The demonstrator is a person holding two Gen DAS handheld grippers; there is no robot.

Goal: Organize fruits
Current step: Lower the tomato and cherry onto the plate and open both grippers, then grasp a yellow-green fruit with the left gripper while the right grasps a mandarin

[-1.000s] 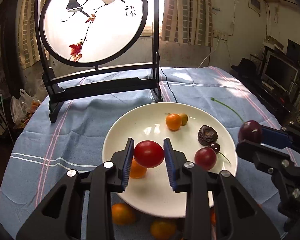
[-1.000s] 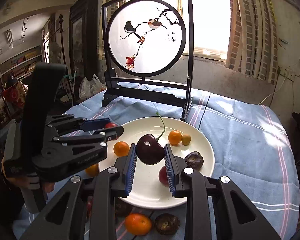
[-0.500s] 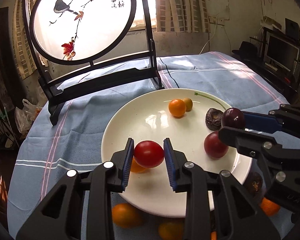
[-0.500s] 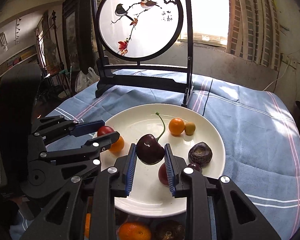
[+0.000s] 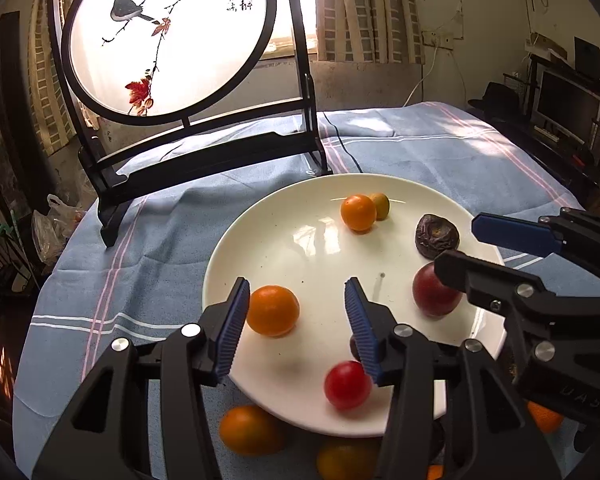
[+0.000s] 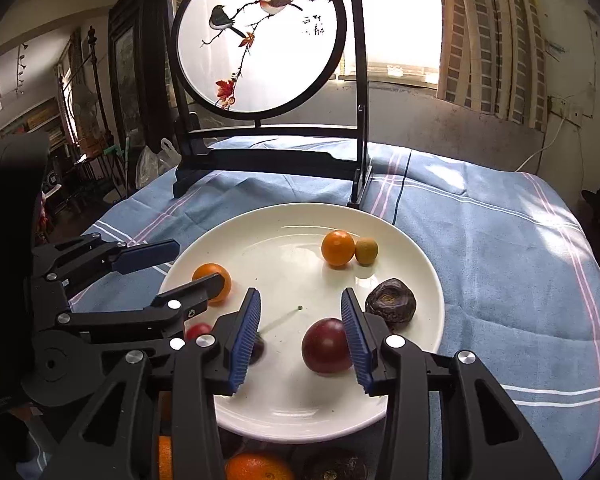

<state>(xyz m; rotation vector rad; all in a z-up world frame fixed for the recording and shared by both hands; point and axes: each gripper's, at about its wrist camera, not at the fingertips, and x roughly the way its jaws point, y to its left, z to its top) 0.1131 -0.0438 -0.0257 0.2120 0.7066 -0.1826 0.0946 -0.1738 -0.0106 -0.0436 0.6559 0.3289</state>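
A white plate (image 5: 300, 248) (image 6: 284, 240) holds several fruits. My left gripper (image 5: 296, 324) is open and empty above the plate's near side; a red cherry tomato (image 5: 347, 385) lies just below its right finger and an orange (image 5: 273, 310) by its left finger. My right gripper (image 6: 300, 336) is open and empty; a dark cherry (image 6: 256, 350) lies by its left finger and a dark red plum (image 6: 326, 345) by its right finger. The left gripper also shows in the right wrist view (image 6: 168, 268).
The plate also holds an orange (image 6: 337, 248), a small yellow-green fruit (image 6: 366, 251) and a wrinkled dark fruit (image 6: 390, 304). More oranges (image 5: 250, 430) lie on the blue cloth (image 5: 420, 152) by the plate's near rim. A black-framed round bird screen (image 5: 172, 40) stands behind.
Both grippers opened. The red tomato dropped from the left gripper onto the plate; the dark cherry dropped from the right gripper onto the plate. Both grippers moved lower over the plate.
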